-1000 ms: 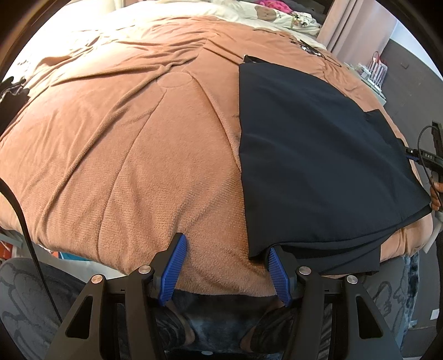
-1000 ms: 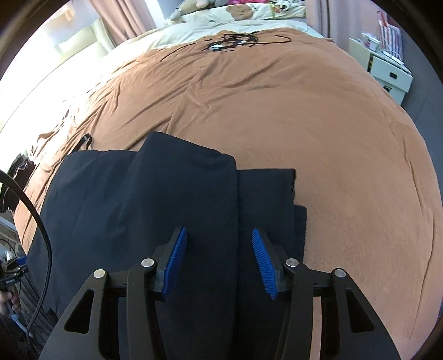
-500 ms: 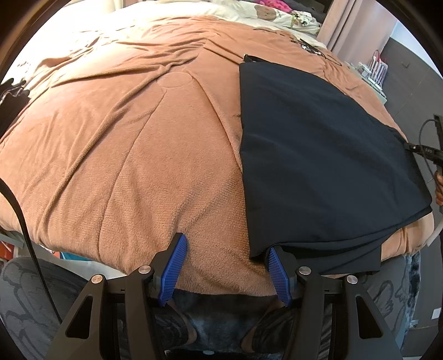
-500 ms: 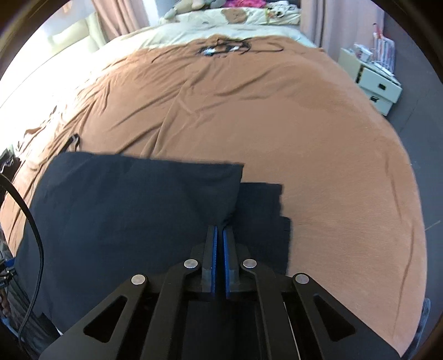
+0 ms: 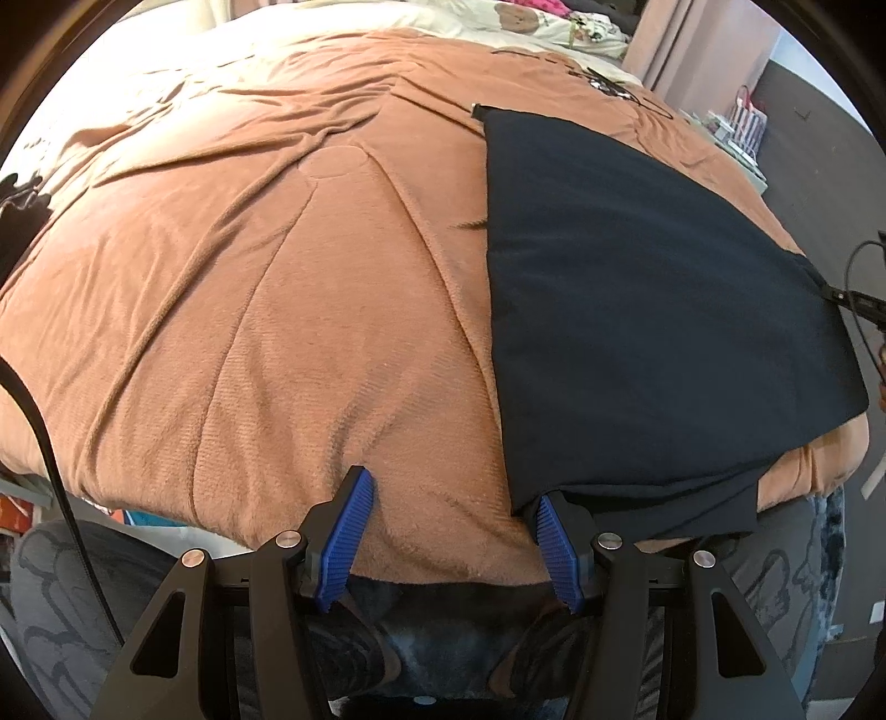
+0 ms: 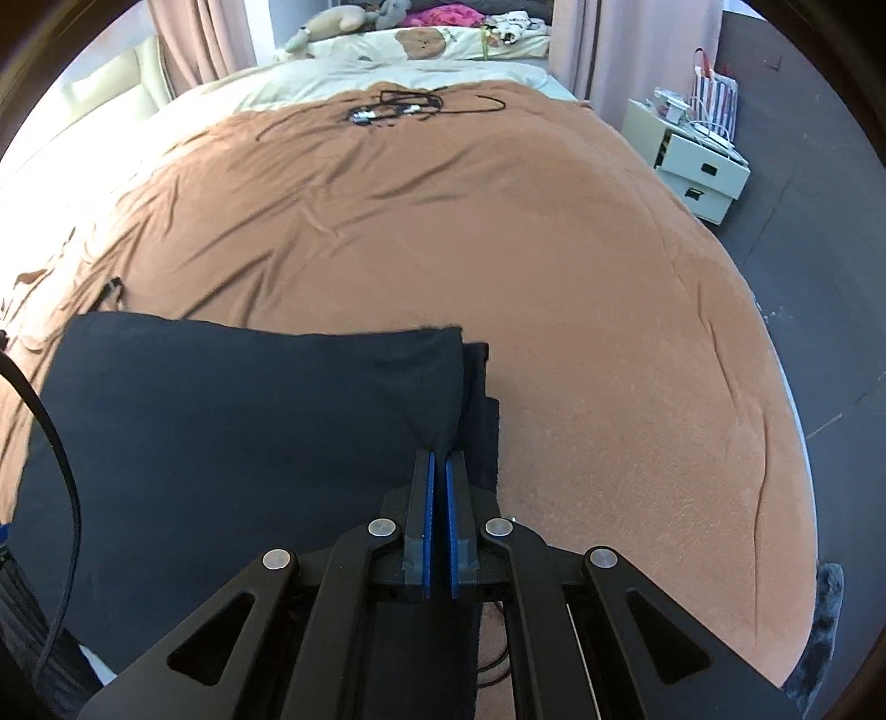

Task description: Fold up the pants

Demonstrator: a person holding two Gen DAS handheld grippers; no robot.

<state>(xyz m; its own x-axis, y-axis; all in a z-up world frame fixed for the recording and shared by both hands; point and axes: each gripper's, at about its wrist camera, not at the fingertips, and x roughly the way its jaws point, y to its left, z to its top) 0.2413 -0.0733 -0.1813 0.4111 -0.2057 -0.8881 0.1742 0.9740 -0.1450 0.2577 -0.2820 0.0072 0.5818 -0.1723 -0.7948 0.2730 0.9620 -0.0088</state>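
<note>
Bed (image 5: 277, 310) with brown fleece blanket (image 6: 554, 277) fills both views, cream pillows and soft toys (image 6: 421, 39) at the far end, tangle of black cable (image 6: 398, 108) on the blanket up there. White drawer unit (image 6: 698, 166) on the dark floor beside the bed

Black pants (image 5: 653, 310) lie folded flat on the near part of the blanket, upper layer stacked on lower layers whose edges stick out at the near edge and the side

Right gripper (image 6: 438, 462): jaws pressed together, pinching the corner of the top layer of pants (image 6: 249, 432); fabric pulled into a small peak at the blue pads, lower layers showing just beside it on the right

Left gripper (image 5: 451, 501): jaws spread, nothing between them but blanket. Its right pad (image 5: 556, 545) sits at the near corner of the pants, the fabric edge lying over its tip; left pad over bare blanket. Whether the pad actually presses the cloth can't tell

In the left wrist view the right gripper's tip shows small at the pants' far right corner
</note>
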